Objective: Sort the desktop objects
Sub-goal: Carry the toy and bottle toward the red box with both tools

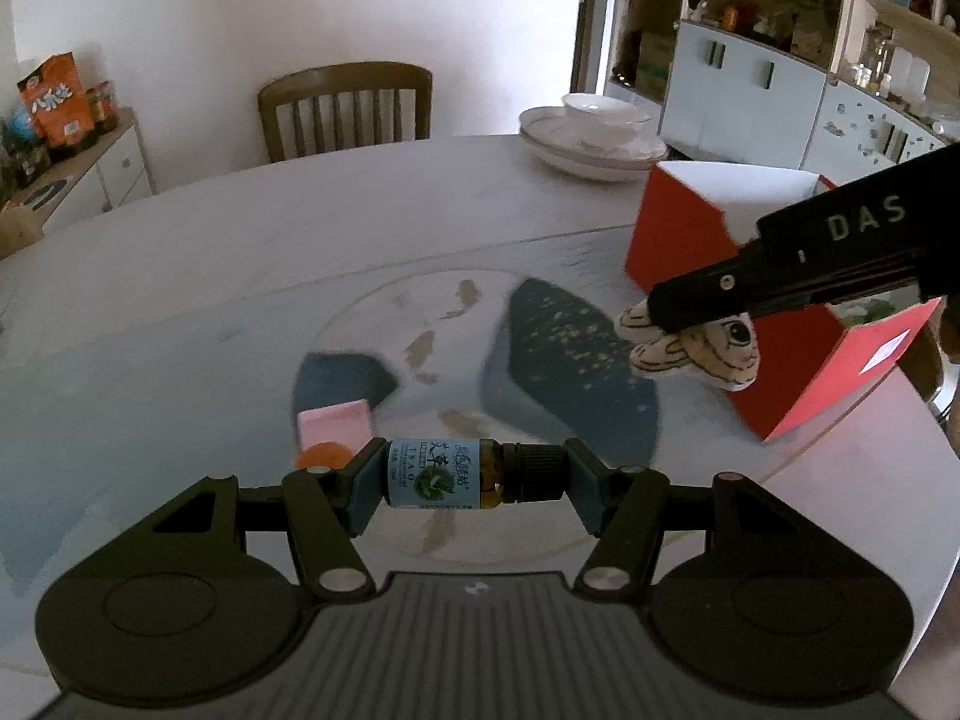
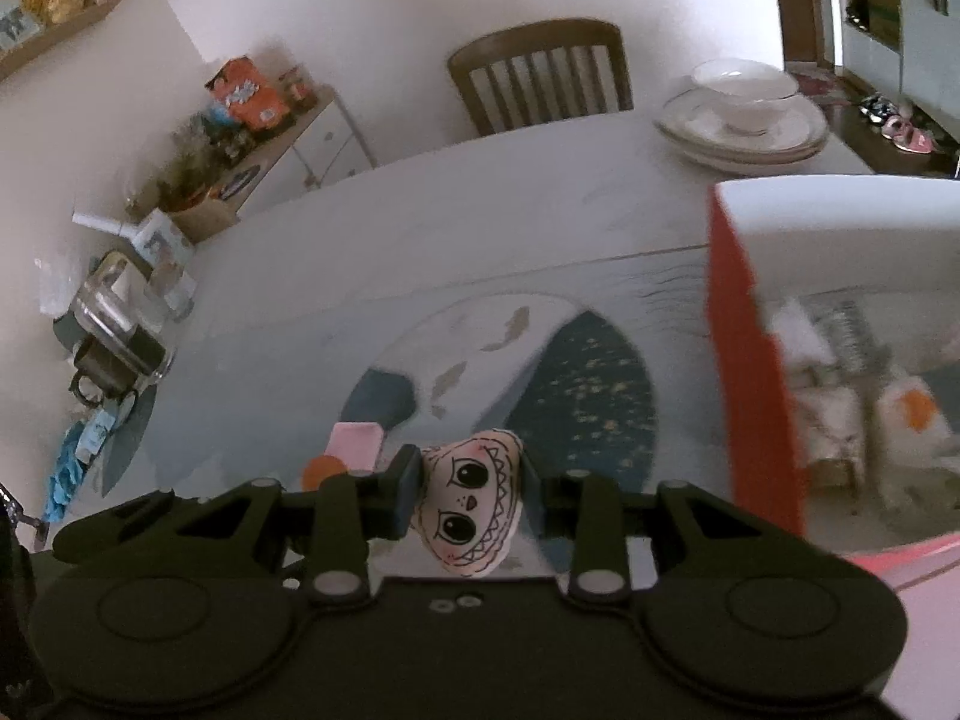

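Step in hand: two items were being carried at once, and the step was judged to be the transfer toward the red box (image 1: 678, 252), with nothing yet dropped in.
Left gripper (image 1: 474, 474): its claw was clamped on a small bottle (image 1: 462, 474), held crosswise by its base and its black cap, above the table (image 1: 240, 252).
Right gripper (image 2: 471, 504): its claw was closed on a small stuffed doll (image 2: 474, 510) with a drawn face, held just beside the box's near wall and not yet over the opening.
Box: it was seen open at the top, with paper items inside in the right wrist view; the contents were too blurred to name.
Left on the table: a pink block (image 1: 334, 423) and an orange disc (image 1: 327, 455) were lying together, near the left claw.
Next move: the doll would need to be raised above the rim, carried over the opening and released; the bottle would call for the same, without the rim being struck.
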Demonstrator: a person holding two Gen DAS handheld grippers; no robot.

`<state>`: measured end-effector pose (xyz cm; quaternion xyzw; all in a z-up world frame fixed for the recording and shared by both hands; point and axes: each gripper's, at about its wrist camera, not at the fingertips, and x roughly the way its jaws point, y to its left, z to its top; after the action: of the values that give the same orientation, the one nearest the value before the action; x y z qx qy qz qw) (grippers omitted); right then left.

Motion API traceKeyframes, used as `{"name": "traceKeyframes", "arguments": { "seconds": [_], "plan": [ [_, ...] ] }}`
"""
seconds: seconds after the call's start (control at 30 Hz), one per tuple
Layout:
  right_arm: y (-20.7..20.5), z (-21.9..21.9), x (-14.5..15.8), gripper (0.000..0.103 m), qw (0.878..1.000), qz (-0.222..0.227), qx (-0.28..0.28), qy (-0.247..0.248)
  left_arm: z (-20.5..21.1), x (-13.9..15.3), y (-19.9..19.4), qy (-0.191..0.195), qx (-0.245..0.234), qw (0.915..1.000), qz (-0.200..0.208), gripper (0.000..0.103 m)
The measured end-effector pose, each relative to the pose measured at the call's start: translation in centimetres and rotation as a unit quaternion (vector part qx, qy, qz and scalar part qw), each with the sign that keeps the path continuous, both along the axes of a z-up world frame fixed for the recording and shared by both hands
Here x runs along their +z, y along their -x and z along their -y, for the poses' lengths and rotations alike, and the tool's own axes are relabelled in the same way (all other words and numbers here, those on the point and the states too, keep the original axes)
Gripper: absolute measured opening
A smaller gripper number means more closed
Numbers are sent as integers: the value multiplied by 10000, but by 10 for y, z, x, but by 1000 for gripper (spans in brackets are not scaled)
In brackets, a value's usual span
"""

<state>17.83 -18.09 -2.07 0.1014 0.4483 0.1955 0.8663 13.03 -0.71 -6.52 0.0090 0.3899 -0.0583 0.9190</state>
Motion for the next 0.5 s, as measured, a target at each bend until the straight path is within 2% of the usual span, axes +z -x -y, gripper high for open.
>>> {"name": "traceKeyframes", "arguments": {
  "seconds": [0.5],
  "plan": [
    [7,94,27,34,9987,392,-317,-103,73,28,-11,-33,-132,9993,361,62]
  ]
}}
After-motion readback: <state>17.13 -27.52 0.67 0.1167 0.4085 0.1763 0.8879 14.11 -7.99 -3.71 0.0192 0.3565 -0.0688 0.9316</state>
